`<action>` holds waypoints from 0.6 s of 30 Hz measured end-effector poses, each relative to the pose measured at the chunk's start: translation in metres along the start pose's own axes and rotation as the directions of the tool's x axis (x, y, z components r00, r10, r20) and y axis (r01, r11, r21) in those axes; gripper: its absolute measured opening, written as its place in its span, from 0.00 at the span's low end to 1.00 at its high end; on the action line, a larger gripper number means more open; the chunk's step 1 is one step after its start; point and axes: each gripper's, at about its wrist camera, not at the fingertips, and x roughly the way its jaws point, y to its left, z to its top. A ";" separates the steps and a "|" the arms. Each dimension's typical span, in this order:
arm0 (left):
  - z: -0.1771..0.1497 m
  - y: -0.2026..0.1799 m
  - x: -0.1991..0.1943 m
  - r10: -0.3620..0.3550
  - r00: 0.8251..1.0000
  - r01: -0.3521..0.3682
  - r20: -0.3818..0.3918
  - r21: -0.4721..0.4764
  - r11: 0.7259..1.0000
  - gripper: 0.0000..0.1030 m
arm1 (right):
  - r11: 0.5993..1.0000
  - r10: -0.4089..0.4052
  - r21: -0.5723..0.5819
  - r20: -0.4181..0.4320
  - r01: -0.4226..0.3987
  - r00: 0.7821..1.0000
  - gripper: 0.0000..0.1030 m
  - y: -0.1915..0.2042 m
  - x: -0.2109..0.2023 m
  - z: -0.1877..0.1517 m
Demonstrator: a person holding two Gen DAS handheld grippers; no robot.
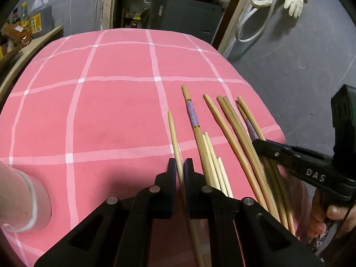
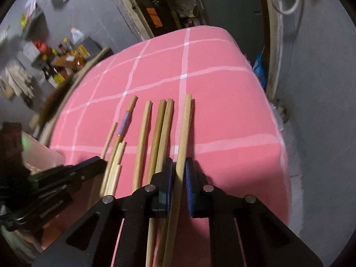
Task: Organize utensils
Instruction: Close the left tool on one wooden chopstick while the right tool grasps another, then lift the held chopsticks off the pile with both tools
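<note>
Several wooden chopsticks (image 1: 224,120) lie side by side on a pink checked tablecloth (image 1: 115,111); one has a purple band (image 1: 191,113). My left gripper (image 1: 180,166) is shut on the thin leftmost chopstick (image 1: 174,138), which points away from me. My right gripper (image 2: 179,166) is shut on the rightmost chopstick (image 2: 184,133). The right gripper also shows at the right of the left wrist view (image 1: 262,146), over the far chopsticks. The left gripper shows at the left of the right wrist view (image 2: 98,164).
A clear round cup (image 1: 33,204) stands at the table's near left, beside the left gripper. A wooden shelf with bottles (image 1: 29,22) is at the far left. The table's right edge (image 2: 282,133) drops to a grey floor.
</note>
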 end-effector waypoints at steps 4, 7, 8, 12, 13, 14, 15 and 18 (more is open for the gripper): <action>-0.002 0.002 -0.002 -0.001 1.000 0.001 -0.003 -0.005 1.000 0.03 | 0.999 0.034 0.013 0.017 -0.034 0.999 0.07 -0.002 -0.009 -0.004; -0.005 0.001 -0.004 -0.001 1.000 0.001 -0.001 -0.002 1.000 0.03 | 0.999 0.041 0.016 0.017 -0.041 0.999 0.06 -0.003 -0.011 -0.008; -0.007 0.002 -0.005 -0.001 1.000 0.001 -0.001 -0.003 1.000 0.03 | 0.999 0.044 0.018 0.020 -0.045 0.999 0.06 -0.003 -0.011 -0.009; -0.014 0.001 -0.011 -0.008 1.000 0.008 0.003 0.005 1.000 0.03 | 0.998 0.062 0.010 0.048 -0.062 0.997 0.05 0.002 -0.021 -0.018; -0.016 0.001 -0.013 -0.010 1.000 0.010 0.009 0.006 1.000 0.02 | 0.998 0.066 0.009 0.059 -0.066 0.996 0.05 0.000 -0.026 -0.021; -0.019 0.001 -0.017 -0.013 1.000 0.013 0.018 0.007 1.000 0.03 | 0.997 0.072 0.006 0.079 -0.073 0.994 0.05 0.003 -0.031 -0.024; -0.022 0.001 -0.021 -0.014 0.999 0.014 0.030 0.008 1.000 0.02 | 0.997 0.079 0.002 0.096 -0.080 0.992 0.05 0.005 -0.035 -0.024; -0.030 0.000 -0.037 -0.007 0.996 0.006 0.087 0.013 1.000 0.02 | 0.995 0.100 -0.024 0.168 -0.098 0.981 0.05 0.014 -0.052 -0.034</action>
